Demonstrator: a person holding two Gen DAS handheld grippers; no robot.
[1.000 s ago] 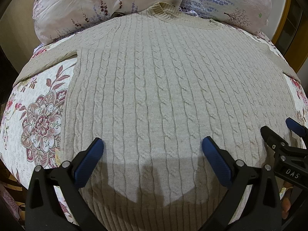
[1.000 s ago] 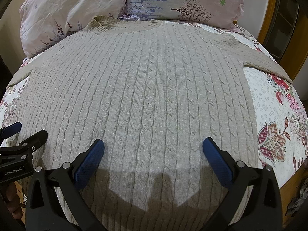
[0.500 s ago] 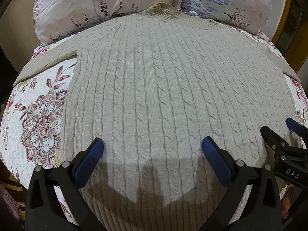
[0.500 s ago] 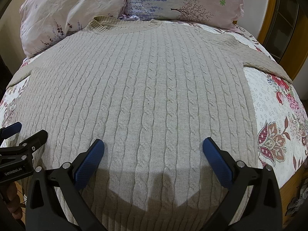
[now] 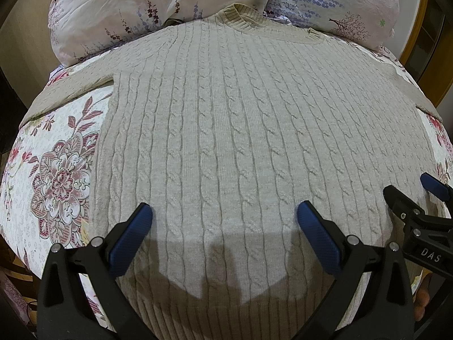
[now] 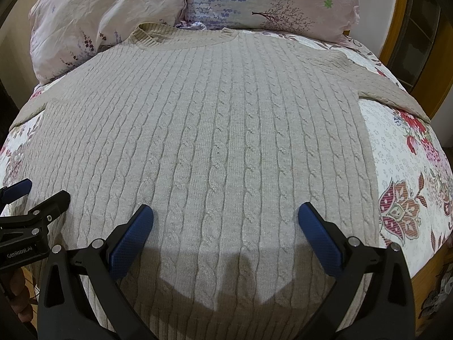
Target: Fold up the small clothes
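A beige cable-knit sweater (image 5: 226,130) is seen spread flat and face up on the bed (image 5: 56,170), collar toward the head edge where two floral pillows (image 5: 158,8) are propped, ribbed hem at the foot edge. Both sleeves are stretched out toward the side edges. No fold is judged to have been made yet.

The left gripper (image 5: 222,221) is held over the hem region, jaws spread wide, nothing between the blue pads. The right gripper (image 6: 225,221) is poised beside it over the same hem, likewise wide apart and empty. Whether the pads are touching the knit cannot be told.

For a clean first fold, the hem corners or a sleeve and side seam should probably be pinched, with both layers of knit caught together, so that the back layer is not left behind. The fabric should be lifted evenly by both grippers and laid over along a cable line, so the thick knit is kept from bunching.

No containers are seen in either view.
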